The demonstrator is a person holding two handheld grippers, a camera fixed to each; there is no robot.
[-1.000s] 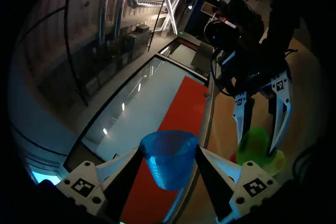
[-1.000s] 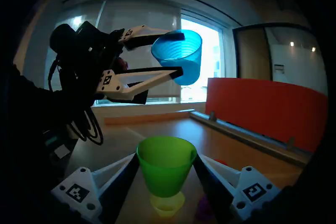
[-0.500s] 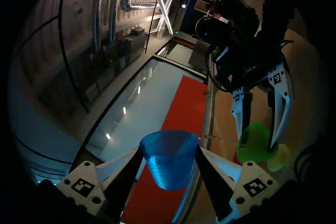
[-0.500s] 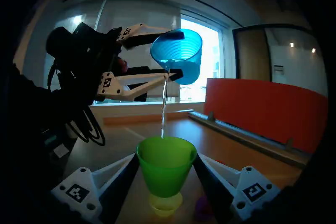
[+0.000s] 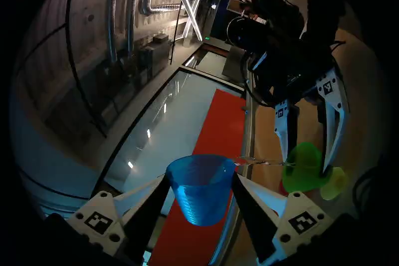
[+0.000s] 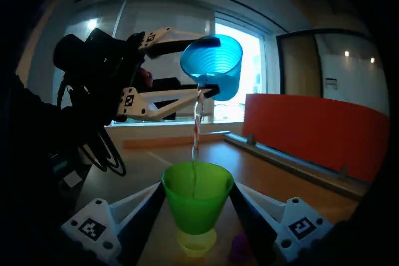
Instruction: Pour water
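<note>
My left gripper point(image 5: 199, 193) is shut on a blue plastic cup point(image 5: 200, 186), held tilted high above the table. In the right gripper view that blue cup point(image 6: 212, 66) leans over and a thin stream of water point(image 6: 195, 131) falls from its rim into a green cup point(image 6: 197, 201). My right gripper point(image 6: 197, 206) is shut on the green cup, which stands upright just above a small yellow cup point(image 6: 197, 243). In the left gripper view the green cup point(image 5: 303, 168) sits between the right gripper's white fingers point(image 5: 285, 131), with the water stream point(image 5: 262, 162) reaching it.
A wooden table point(image 6: 279, 176) lies under the cups, bordered by a red panel point(image 6: 319, 126) on a metal rail. A purple object point(image 6: 242, 251) rests beside the yellow cup. Windows point(image 6: 234, 81) stand behind, and a person's dark sleeve point(image 6: 35, 136) with cables holds the left gripper.
The blue cup has tipped further; water began falling half a second ago and now runs as a fuller stream into the green cup. The green cup has stayed in place.
</note>
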